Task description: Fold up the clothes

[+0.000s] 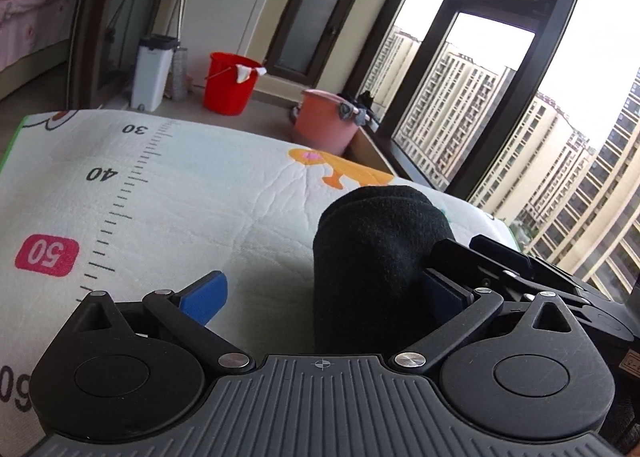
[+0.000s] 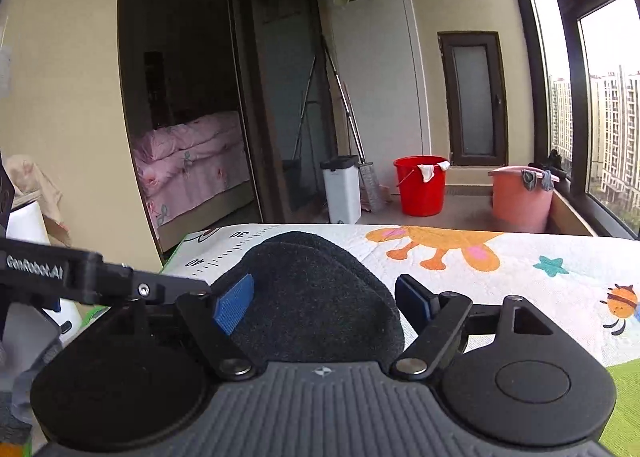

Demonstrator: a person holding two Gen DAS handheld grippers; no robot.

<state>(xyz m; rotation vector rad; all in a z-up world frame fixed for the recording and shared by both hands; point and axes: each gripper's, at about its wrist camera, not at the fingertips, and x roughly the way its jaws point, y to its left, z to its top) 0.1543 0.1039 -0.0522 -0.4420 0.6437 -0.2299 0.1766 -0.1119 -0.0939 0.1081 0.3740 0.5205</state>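
left wrist view: a printed play mat (image 1: 168, 193) covers the counter, with a black fleece garment (image 1: 376, 257) bunched at its near edge. it looks soft, light and floppy, best pinched at a doubled edge. the left gripper (image 1: 320, 297) and the right gripper (image 2: 324, 303) both have fingers spread wide around the fleece, gripping nothing.

My left gripper (image 1: 324, 293) has its blue pads spread wide over the printed mat (image 1: 192, 193). A black fleece garment (image 1: 372, 261), folded into a thick bundle, sits between them, against my right pad and clear of my left pad (image 1: 206, 295). Beyond the mat stand a red bucket (image 1: 228, 85) and a pink bucket (image 1: 324, 121).
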